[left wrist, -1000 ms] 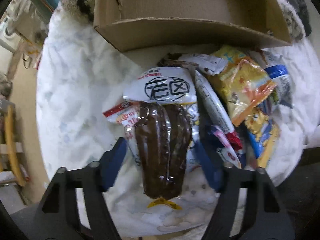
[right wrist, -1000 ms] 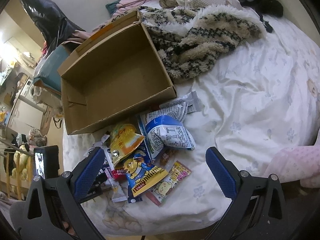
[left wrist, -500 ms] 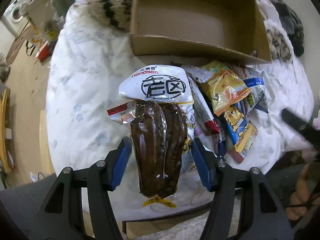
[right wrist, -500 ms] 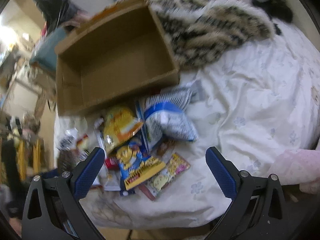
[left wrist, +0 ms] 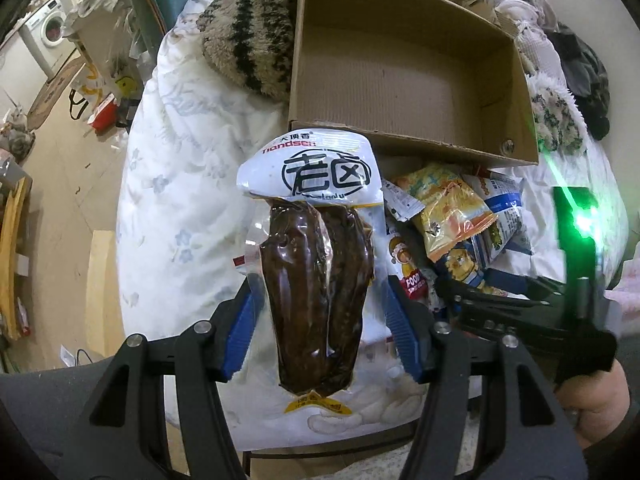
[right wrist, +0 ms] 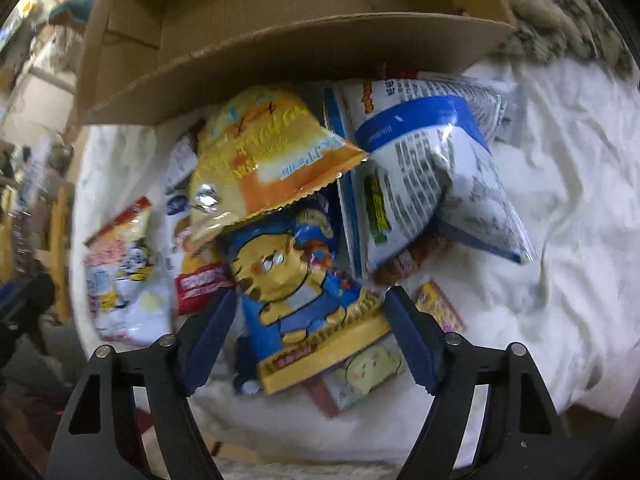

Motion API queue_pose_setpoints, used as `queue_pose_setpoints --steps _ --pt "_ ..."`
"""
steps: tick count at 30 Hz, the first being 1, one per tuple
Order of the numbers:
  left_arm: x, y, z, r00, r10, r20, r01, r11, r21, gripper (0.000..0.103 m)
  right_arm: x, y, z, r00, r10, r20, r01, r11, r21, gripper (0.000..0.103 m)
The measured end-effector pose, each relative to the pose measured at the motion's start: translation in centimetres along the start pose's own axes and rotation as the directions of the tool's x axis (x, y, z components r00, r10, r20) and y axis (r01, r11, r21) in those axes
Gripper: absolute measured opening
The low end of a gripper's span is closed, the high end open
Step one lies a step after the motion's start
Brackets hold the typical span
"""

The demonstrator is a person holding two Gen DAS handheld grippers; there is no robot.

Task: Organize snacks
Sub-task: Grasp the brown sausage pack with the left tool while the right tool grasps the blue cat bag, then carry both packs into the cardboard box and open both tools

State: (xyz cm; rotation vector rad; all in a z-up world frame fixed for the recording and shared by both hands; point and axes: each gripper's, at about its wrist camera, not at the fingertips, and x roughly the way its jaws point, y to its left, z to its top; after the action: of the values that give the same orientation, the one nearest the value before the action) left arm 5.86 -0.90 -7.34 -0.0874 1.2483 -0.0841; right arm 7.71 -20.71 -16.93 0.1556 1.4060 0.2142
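The left claw (left wrist: 318, 320) has lifted the vacuum-packed braised meat (left wrist: 318, 280) clear of the snack pile, just before the cardboard box (left wrist: 404, 80). The right claw (right wrist: 310, 338), lowered, is closing around the tiger snack bag (right wrist: 296, 292), not yet gripping.

Dim indoor light, fisheye-bent edges, green glare at right; right view motion-blurred.

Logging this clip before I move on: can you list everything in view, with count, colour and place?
Cardboard box: one, brown, empty, on the bed behind the snacks.
Braised meat pack: one, dark brown with white header, lifted between the left tool's pads.
Tiger pack: one, blue and yellow, between the right tool's pads.
Orange pack: one, overlapping the tiger pack.
Blue-white bag: one, right of it.
Bedsheet: white.
Striped blanket: cream and black, beside the box.
Left tool: gripping.
Right tool: closing.
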Motion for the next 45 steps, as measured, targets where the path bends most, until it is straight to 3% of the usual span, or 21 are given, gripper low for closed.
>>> queue_pose_setpoints --steps 5,7,10,17,28,31,36,45 --pt "0.1 -0.2 0.2 1.000 0.018 0.012 -0.018 1.000 0.006 0.057 1.2 1.0 0.0 1.000 0.010 -0.014 -0.011 0.999 -0.039 0.066" --pt "0.1 -0.3 0.2 1.000 0.023 0.015 -0.023 1.000 0.010 0.057 1.3 1.5 -0.1 0.998 0.052 -0.018 -0.053 0.997 -0.057 0.050" --pt "0.1 -0.4 0.2 0.999 0.028 0.019 -0.029 0.999 0.014 0.057 1.1 2.1 -0.4 0.998 0.069 -0.010 -0.070 0.995 -0.066 0.037" --pt "-0.8 0.0 0.1 0.998 0.045 0.050 -0.046 0.999 0.013 0.057 -1.9 2.4 -2.2 0.985 0.169 0.031 -0.167 0.984 -0.056 0.032" --pt "-1.7 0.9 -1.9 0.995 0.058 0.078 -0.058 0.998 -0.003 0.056 -8.5 0.6 -4.2 0.967 0.234 0.097 -0.233 0.972 -0.026 0.031" --pt "-2.2 1.3 -2.5 0.995 0.048 0.090 -0.046 0.999 -0.025 0.055 -9.9 0.0 -4.6 0.948 0.280 0.148 -0.284 0.959 0.006 0.031" --pt "-4.3 1.4 -2.3 0.987 0.023 0.161 -0.016 0.999 -0.047 0.055 -13.3 -0.7 -4.8 0.885 0.350 0.307 -0.363 0.931 -0.016 0.031" --pt "-7.8 -0.6 1.1 0.959 -0.026 0.281 0.023 1.000 0.014 0.055 -16.2 0.8 -2.8 0.829 0.363 0.425 -0.362 0.928 -0.086 0.031"
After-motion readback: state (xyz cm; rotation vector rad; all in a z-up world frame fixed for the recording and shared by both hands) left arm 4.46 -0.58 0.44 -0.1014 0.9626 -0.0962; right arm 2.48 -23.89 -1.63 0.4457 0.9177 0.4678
